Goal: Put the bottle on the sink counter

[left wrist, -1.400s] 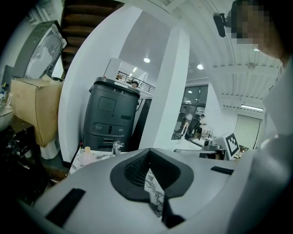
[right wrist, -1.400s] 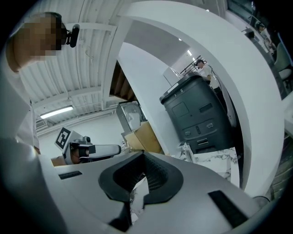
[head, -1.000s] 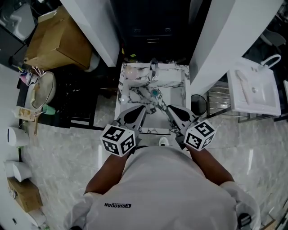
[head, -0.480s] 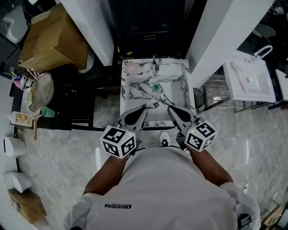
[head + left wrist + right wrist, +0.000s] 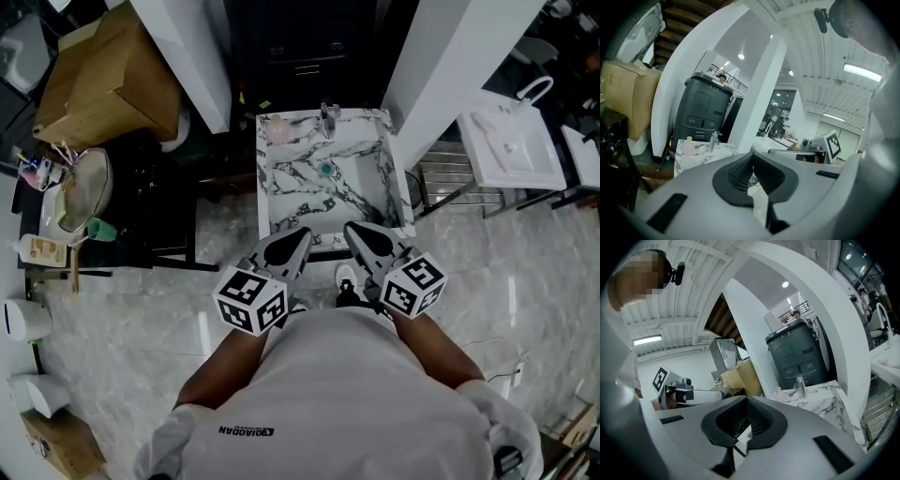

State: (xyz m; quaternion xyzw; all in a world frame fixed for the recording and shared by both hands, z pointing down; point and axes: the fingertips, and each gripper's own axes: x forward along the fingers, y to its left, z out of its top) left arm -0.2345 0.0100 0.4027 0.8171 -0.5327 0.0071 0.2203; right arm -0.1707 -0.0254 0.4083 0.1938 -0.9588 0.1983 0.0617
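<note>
A: Marble-veined sink counter point(image 5: 267, 202) lies straight ahead of you, just past your two grippers. A pale pink bottle point(image 5: 278, 131) stands on its back left corner, just beside the faucet point(image 5: 328, 117) and clear of the basin. It looks upright, but it's too small in the head view to say more

B: Agreed. Your left gripper view shows the same bottle point(image 5: 687, 145) on the marble rim, left of the faucet point(image 5: 713, 139). Your right gripper view catches the bottle point(image 5: 778, 393) too. Nothing of yours touches it

A: Jaws next. Your left gripper point(image 5: 298, 236) is closed right down, pads meeting, nothing between them. Your right gripper point(image 5: 356, 232) reads the same: pads together, empty

B: Confirmed close up. Left gripper point(image 5: 753, 164): ribbed pads pressed tip to tip, only counter showing through the notch below. Right gripper point(image 5: 746, 404): same picture. You hold both side by side over the near edge of the counter, well apart from the bottle

A: Progress, as a judgement: the placing looks done. The bottle is on the counter, let go, and you carry nothing

B: Left to do: nothing we can see. Whether the bottle sits steady, these views can't settle, so you may want one look before calling it finished
</note>
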